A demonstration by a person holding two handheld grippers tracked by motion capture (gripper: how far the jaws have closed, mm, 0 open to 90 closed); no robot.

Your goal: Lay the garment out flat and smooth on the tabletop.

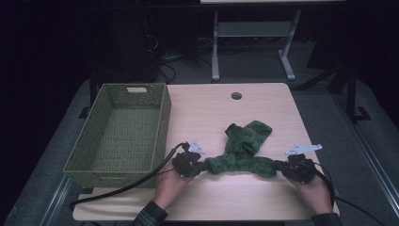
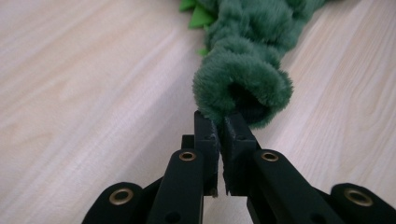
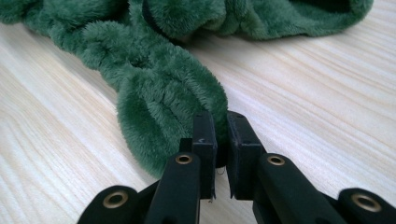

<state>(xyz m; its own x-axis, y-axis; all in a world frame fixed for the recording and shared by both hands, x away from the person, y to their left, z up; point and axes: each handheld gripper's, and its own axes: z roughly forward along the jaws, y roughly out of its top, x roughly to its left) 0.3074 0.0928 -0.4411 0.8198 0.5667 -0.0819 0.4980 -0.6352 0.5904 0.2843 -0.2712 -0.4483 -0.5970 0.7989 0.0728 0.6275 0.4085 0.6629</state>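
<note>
Nearest to us, at the near edge of the table (image 1: 263,101), our two hands come in from below, each carrying a gripper. The left gripper (image 1: 192,163) sits near and left of centre, the right gripper (image 1: 288,168) near and right. Stretched between them lies the green plush cloth (image 1: 240,155), a fuzzy garment-like piece with its two near ends pulled outward to either side and its bunched middle trailing away toward the far right.

We judge the step in hand to be getting a firm hold on both ends before lifting or spreading the cloth. To do it well we should keep both pinches deep in the pile rather than on the loose fluff at the tip, keep the hands level with each other, and take up slack evenly so that neither end slips out.

In the left gripper view, the left gripper (image 2: 222,122) has its jaws nearly together, clamped on the rolled end of the green plush cloth (image 2: 243,79), with only a thin fold between the pads. In the right gripper view, the right gripper (image 3: 219,122) is likewise pinched tight on a lobe of the cloth (image 3: 159,102).

Farther off, on the left, stands the woven green basket (image 1: 162,125), well apart from the cloth.
</note>
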